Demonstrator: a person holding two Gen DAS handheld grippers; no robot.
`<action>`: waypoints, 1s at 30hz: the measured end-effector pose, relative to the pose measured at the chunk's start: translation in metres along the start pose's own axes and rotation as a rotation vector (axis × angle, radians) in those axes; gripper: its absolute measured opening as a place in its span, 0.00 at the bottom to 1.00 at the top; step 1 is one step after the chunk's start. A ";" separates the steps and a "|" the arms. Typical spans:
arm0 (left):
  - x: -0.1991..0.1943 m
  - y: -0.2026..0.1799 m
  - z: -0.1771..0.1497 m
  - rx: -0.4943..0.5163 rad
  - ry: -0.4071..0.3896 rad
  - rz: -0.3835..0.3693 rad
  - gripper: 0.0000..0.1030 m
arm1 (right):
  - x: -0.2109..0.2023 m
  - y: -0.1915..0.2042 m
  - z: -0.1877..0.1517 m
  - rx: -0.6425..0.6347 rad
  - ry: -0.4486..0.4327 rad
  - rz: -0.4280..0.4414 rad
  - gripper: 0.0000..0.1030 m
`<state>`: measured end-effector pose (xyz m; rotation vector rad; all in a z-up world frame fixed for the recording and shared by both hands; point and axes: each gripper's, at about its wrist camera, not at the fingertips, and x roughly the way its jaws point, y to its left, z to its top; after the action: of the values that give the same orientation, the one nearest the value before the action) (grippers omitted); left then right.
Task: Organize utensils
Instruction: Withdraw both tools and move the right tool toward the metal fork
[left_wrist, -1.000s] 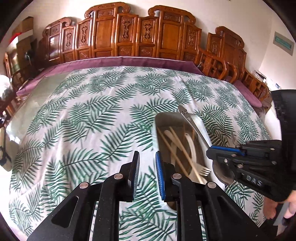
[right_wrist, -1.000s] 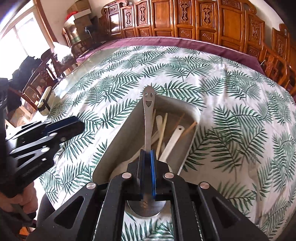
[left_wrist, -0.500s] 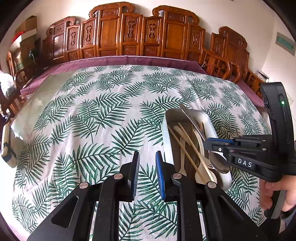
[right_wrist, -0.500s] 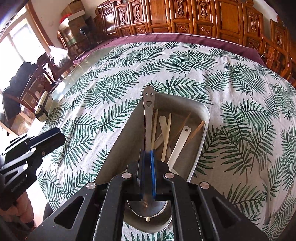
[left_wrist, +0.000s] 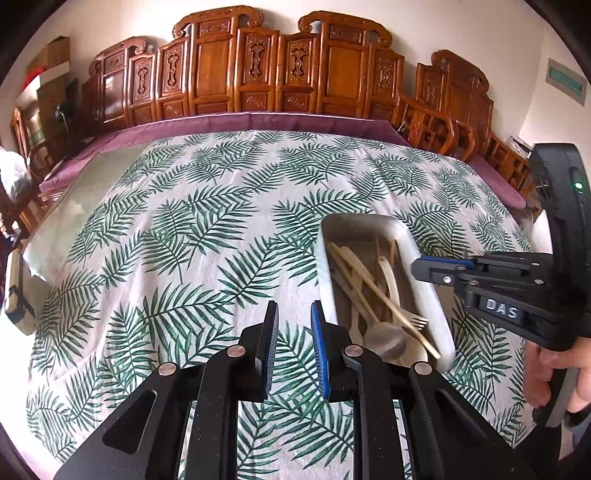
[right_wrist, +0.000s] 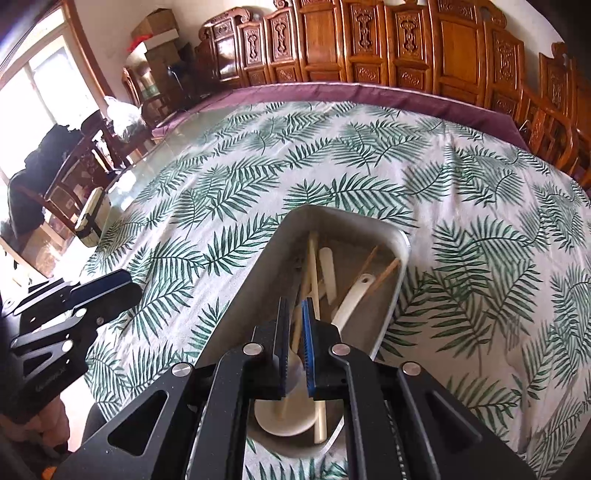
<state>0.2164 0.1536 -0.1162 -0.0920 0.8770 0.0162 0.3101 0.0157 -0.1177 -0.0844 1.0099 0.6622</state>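
Carved wooden chairs (left_wrist: 258, 74) ring my leaf-print tablecloth (left_wrist: 177, 236). From the left wrist I see the grey tray (left_wrist: 424, 291) holding chopsticks (left_wrist: 373, 288), a pale fork (left_wrist: 415, 320) and a metal spoon (left_wrist: 384, 338); my left gripper (left_wrist: 293, 347) hangs just beside it, jaws slightly apart on nothing. From the right wrist, my right gripper (right_wrist: 295, 347) sits over the tray (right_wrist: 258, 273) — jaws opening, empty — its fingers hiding the metal spoon; a white spoon (right_wrist: 284, 417) shows here.
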 end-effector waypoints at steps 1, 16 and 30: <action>-0.001 -0.003 0.001 0.005 -0.002 -0.003 0.16 | -0.007 -0.004 -0.004 -0.001 -0.010 -0.001 0.10; 0.002 -0.095 0.004 0.101 0.003 -0.107 0.16 | -0.109 -0.101 -0.082 0.060 -0.062 -0.125 0.10; 0.022 -0.194 -0.004 0.208 0.049 -0.203 0.38 | -0.122 -0.213 -0.148 0.212 0.009 -0.270 0.23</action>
<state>0.2374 -0.0402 -0.1217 0.0137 0.9100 -0.2679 0.2718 -0.2667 -0.1492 -0.0363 1.0494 0.3070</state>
